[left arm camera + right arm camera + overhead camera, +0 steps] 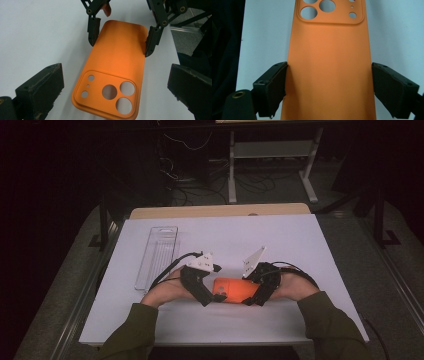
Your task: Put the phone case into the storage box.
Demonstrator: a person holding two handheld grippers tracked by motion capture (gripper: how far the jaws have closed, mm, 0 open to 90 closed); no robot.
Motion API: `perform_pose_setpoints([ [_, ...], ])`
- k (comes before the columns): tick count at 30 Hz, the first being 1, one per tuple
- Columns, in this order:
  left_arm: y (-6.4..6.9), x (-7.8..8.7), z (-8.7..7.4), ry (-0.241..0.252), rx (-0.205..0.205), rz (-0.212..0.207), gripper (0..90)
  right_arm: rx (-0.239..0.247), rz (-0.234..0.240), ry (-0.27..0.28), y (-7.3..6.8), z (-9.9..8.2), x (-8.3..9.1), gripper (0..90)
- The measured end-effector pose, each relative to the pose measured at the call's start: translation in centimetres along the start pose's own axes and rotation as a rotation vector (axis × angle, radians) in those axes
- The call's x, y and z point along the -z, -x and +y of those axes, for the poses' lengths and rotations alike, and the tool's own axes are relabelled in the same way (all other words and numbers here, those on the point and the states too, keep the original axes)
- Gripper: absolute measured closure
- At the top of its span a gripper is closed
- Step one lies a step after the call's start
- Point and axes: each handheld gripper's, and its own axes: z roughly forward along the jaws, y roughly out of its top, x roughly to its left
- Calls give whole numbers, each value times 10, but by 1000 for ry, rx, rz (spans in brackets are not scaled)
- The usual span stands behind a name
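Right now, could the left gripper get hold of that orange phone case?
Probably yes. The left gripper has open jaws standing either side of the case's camera end with nothing between. The right gripper already clamps the other end.

The high view looks forward and down from above the person's side onto the white table, far enough to take in the floor beyond. The left gripper view rides close over the orange phone case, facing along it from its camera-hole end toward the right claw. The right gripper view looks back from the opposite end, nearer still. All three share the case.
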Motion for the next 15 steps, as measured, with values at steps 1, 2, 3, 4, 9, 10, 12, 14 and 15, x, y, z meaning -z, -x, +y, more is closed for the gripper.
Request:
perform_pose_setpoints([
  [1,0,-1,0,0,0,-1,0,6,-1,0,0,0,0,151],
  [2,1,-1,0,-2,3,-4,0,6,-1,0,0,0,0,151],
  [3,1,-1,0,-5,1,-6,0,11,1,0,-1,1,0,151],
  [4,2,-2,0,-14,-3,-8,0,10,5,2,-1,1,-1,151],
  [9,3,-4,-1,-31,-10,-15,0,26,7,-7,-4,3,-2,151],
  [10,3,-5,-1,-33,-12,-14,0,26,7,-7,-4,3,-2,151],
  [12,3,-5,-1,-46,-30,-20,0,35,8,-8,-5,5,-3,151],
  [14,3,-6,-1,-47,-35,-21,0,37,11,-11,-5,5,-3,152],
  [15,3,-6,-1,-51,-38,-20,0,39,11,-14,-6,6,-3,151],
])
